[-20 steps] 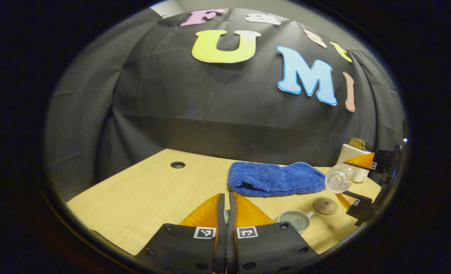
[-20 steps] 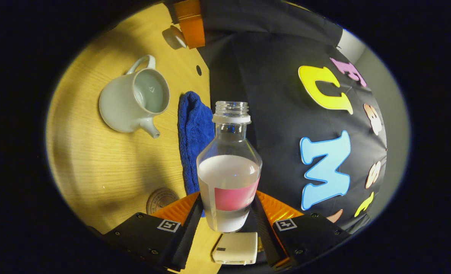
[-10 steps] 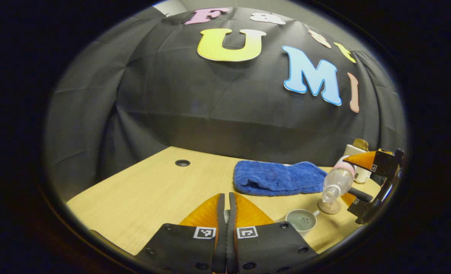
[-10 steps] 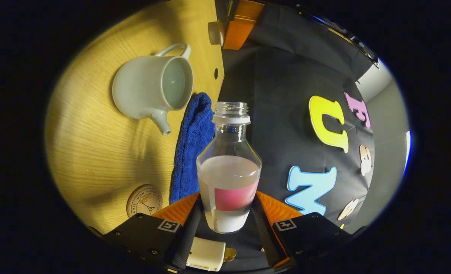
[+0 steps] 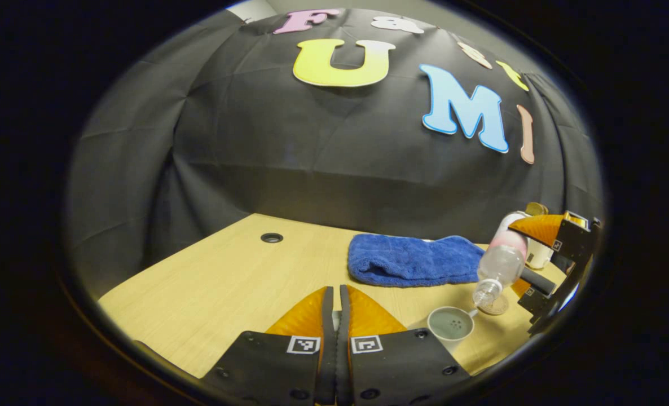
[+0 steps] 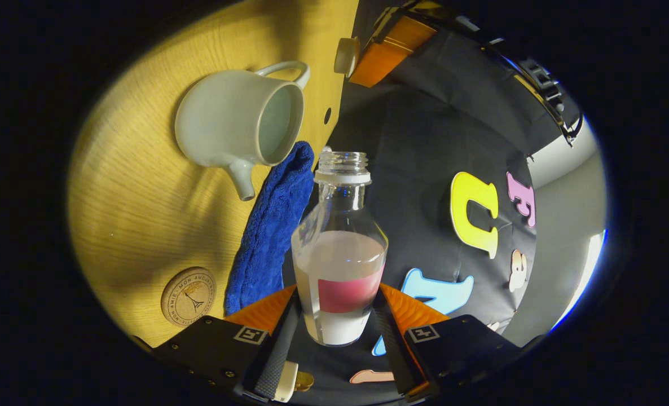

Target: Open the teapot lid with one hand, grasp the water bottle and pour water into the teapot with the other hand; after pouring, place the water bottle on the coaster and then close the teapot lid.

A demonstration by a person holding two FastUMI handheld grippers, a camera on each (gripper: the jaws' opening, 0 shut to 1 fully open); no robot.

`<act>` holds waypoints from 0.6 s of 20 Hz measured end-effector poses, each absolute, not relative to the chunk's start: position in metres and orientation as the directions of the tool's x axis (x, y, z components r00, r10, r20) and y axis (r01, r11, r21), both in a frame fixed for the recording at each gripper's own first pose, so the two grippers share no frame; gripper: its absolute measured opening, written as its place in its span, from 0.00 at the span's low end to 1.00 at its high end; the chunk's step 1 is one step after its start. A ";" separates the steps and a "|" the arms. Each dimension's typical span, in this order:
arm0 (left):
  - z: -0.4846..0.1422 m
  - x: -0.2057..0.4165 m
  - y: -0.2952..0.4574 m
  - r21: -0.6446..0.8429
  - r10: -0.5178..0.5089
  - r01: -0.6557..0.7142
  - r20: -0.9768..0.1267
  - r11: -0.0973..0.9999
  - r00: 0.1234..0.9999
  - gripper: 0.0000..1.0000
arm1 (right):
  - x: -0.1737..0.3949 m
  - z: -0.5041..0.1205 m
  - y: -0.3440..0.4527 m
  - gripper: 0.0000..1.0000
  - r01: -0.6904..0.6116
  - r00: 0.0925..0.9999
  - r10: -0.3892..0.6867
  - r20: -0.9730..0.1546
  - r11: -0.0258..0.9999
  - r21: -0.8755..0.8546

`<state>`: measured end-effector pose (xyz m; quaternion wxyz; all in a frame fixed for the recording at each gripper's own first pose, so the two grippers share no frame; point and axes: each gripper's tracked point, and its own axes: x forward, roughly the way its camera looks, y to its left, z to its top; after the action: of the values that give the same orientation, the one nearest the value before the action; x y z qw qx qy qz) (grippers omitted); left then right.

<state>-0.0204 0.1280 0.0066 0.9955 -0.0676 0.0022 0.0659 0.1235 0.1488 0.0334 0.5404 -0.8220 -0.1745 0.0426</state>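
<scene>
Tilting the water bottle [image 6: 339, 256] gripped by your right tool [image 6: 337, 316] over the open teapot [image 6: 236, 124]; your left tool [image 5: 335, 316] pinches the lid [image 6: 344, 56]; coaster [image 6: 188, 296] placement and lidding remain.

My left gripper view sits low over the wooden table [image 5: 216, 282], level and upright, facing the booth's back wall, with its own fingers at the bottom edge. Far off at its right edge I see the teapot [image 5: 450, 326], blue towel [image 5: 413, 261] and coaster [image 5: 495, 305]. My right gripper view is rolled sideways, so the table [image 6: 137, 220] stands along the left. It looks closely at the same teapot [image 6: 238, 121], towel [image 6: 269, 231] and coaster [image 6: 188, 288].
</scene>
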 end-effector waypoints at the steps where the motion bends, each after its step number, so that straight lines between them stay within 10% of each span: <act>1: 0.006 -0.021 0.127 -0.134 0.131 -0.132 -0.014 0.982 0.991 0.07 | 0.123 0.036 0.149 0.75 0.252 0.933 0.337 0.126 -0.361 -0.898; 12: 0.003 -0.019 0.126 -0.128 0.128 -0.130 -0.026 0.983 0.991 0.06 | 0.125 0.045 0.152 0.75 0.304 0.918 0.365 0.153 -0.403 -0.863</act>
<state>-0.0189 0.1260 0.0035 0.9957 -0.0651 0.0089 0.0646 0.1245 0.1518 0.0447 0.5086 -0.8370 -0.1998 0.0297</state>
